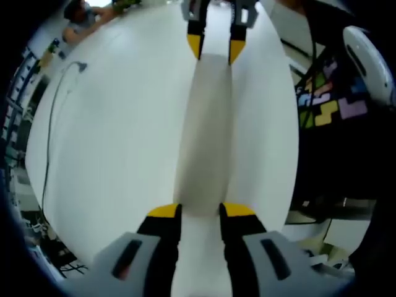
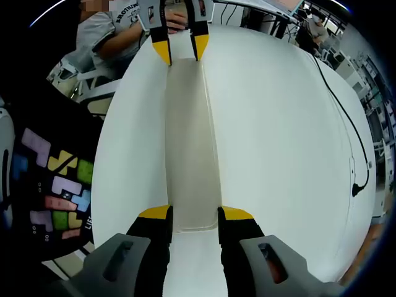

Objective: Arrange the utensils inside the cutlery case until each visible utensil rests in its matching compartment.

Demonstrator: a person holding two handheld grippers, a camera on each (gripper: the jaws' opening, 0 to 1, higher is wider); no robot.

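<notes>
clearly both tongs, left tongs and right tongs, pinching cutlery case ends, contents hidden

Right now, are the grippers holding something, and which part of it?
Yes. Both hold one long white tray. The right gripper grips one short end, the left gripper the opposite end.

White capital lettering arcs across the chest of a person's grey T-shirt at the top of the right gripper view; the first word looks like "BROWNING", though that reading is uncertain. The smaller lines beneath it are too small to read. No other text is legible.
</notes>
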